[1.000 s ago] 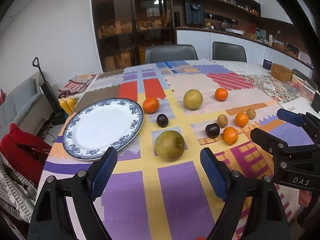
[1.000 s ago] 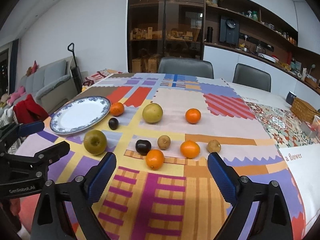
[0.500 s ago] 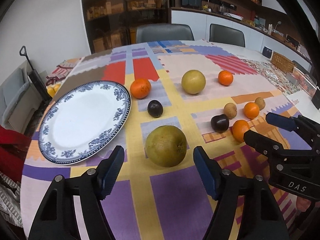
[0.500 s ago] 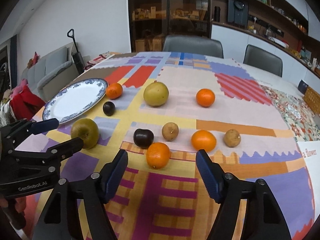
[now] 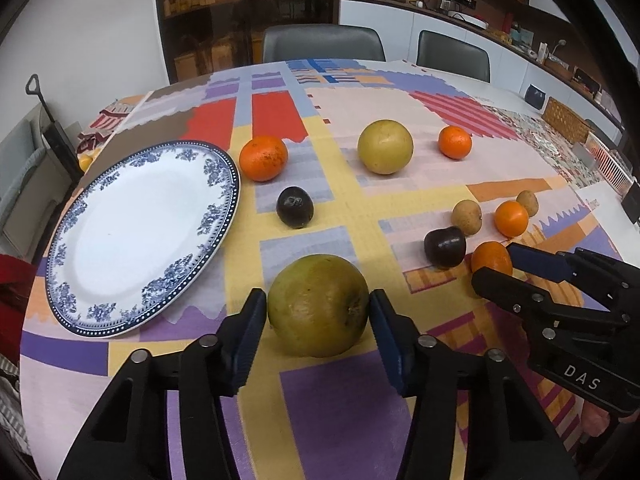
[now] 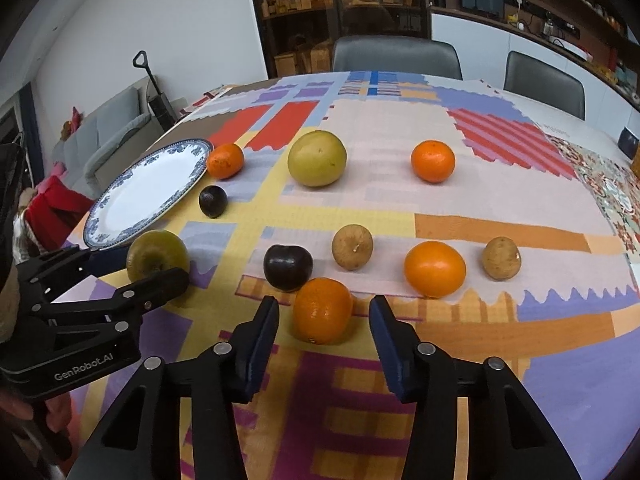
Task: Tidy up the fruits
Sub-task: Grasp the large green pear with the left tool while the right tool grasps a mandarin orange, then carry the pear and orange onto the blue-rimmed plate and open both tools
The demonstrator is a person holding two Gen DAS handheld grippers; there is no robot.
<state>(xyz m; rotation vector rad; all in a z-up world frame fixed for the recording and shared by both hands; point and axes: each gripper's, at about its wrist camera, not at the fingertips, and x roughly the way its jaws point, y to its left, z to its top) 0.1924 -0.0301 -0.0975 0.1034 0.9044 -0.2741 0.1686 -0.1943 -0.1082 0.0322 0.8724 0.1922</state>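
Note:
A large green-brown pear (image 5: 318,306) lies on the patchwork cloth between the fingers of my left gripper (image 5: 318,320); the pads stand right at its sides, and contact is unclear. It also shows in the right wrist view (image 6: 157,256). My right gripper (image 6: 323,322) is open around a small orange (image 6: 322,310), with gaps on both sides. A blue-and-white plate (image 5: 136,236) lies empty to the left of the pear. Other fruits lie scattered: a yellow pear (image 5: 385,147), oranges (image 5: 263,158) (image 6: 433,161) (image 6: 435,269), dark plums (image 5: 295,212) (image 6: 287,267) and brown kiwis (image 6: 352,247) (image 6: 501,258).
The table's near edge runs just below both grippers. A wicker basket (image 5: 567,119) and a white rack (image 5: 610,162) stand at the far right. Two chairs (image 5: 322,43) stand behind the table. A sofa with red cloth (image 6: 52,208) is on the left.
Both grippers have moved forward and down. The left now straddles the green-brown pear and its jaws have narrowed. The right now straddles the near orange.

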